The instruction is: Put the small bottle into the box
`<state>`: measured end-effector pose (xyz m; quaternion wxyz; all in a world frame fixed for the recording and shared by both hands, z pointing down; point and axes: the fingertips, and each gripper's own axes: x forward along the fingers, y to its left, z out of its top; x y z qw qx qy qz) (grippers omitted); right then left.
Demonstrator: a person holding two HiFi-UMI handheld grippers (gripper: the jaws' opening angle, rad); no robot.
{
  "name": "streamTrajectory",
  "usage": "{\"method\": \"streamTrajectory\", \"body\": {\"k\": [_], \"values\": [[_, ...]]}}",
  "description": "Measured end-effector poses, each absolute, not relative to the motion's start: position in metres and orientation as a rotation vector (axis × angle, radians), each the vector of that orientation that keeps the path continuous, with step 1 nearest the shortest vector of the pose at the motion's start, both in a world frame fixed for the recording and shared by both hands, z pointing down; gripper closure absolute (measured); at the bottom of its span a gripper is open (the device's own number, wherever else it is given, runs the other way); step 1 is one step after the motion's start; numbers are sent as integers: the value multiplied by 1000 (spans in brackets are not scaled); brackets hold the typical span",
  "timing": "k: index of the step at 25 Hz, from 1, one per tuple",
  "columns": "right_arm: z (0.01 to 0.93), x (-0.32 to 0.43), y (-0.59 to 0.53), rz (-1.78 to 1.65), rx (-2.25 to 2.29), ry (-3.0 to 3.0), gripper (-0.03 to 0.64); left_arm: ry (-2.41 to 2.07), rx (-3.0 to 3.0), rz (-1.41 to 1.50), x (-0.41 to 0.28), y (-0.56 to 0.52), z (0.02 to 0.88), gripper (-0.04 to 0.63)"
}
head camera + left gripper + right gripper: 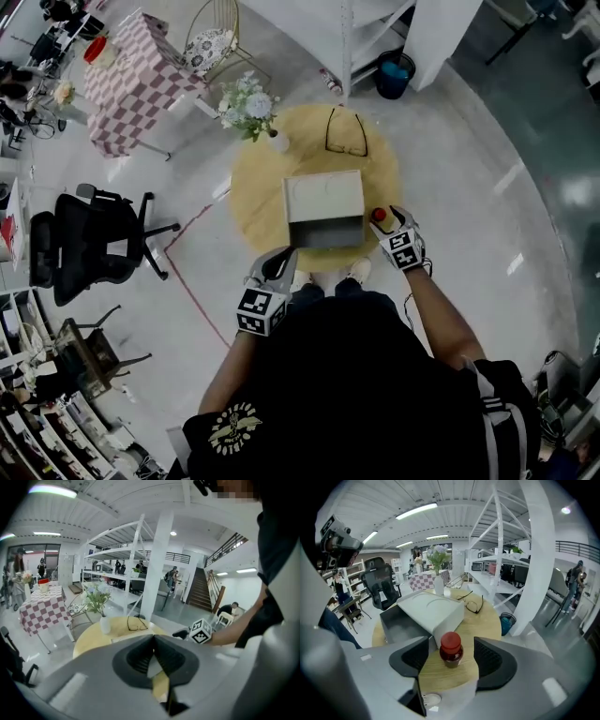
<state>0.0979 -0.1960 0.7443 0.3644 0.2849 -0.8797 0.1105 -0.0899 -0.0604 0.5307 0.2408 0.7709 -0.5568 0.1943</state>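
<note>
While I look down from the head view, the small bottle [379, 216] stands upright on the round yellow desk [253, 197], near the desk's edge on my side and just beside the near right corner of the box [323, 192]. It is not in the box yet. The box is white and flat-topped, and its grey hollow opens toward me. My right gripper [389, 221] is at the bottle, and my left gripper [281, 262] hangs at the desk's near edge, well apart from both. A pair of glasses [347, 131] and a vase of flowers [248, 105] sit on the far side. In the left gripper view the ribbed dark fingers meet at their tips with nothing between them, and only a sliver of desk and box shows below. In the right gripper view the fingers stand wide with the bottle between them, and neither pad touches it. The bottle is squat and round, of dark glossy material under a broad red cap. The desk has a smooth wood grain, and the box looks like matte card. I judge the danger lies in the closing: if one pad reaches the rounded side first, the bottle may tip and roll off the nearby edge. The slick wall could also slip in the grip. My left-hand finger is close to the box corner and could shove the box.
</note>
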Motion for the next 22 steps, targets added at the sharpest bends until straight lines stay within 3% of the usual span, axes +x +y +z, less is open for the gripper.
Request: {"method": "streamTrajectory", "body": {"k": [6,13,14,16,17,22], "values": [[667,89,-180,319,898,-2335,318,-1506,2175,447,-126,-70,512,595],[507,27,-158,191,1049,-2642,325,-1601,2298,284,-171,-101,456,595],[485,19,-157,167,1078,-2676,356,-1599,2325,249,-175,-105,446,595],[448,9,-155,134,1145,-2721,548,-1593,2384,182,-179,-111,426,595],[432,4,-154,121,1171,-2737,611,-1589,2416,149,-181,-113,417,595],[387,-15,-138,70,1240,-2750,611,-1533,2539,36,-188,-117,385,595]]}}
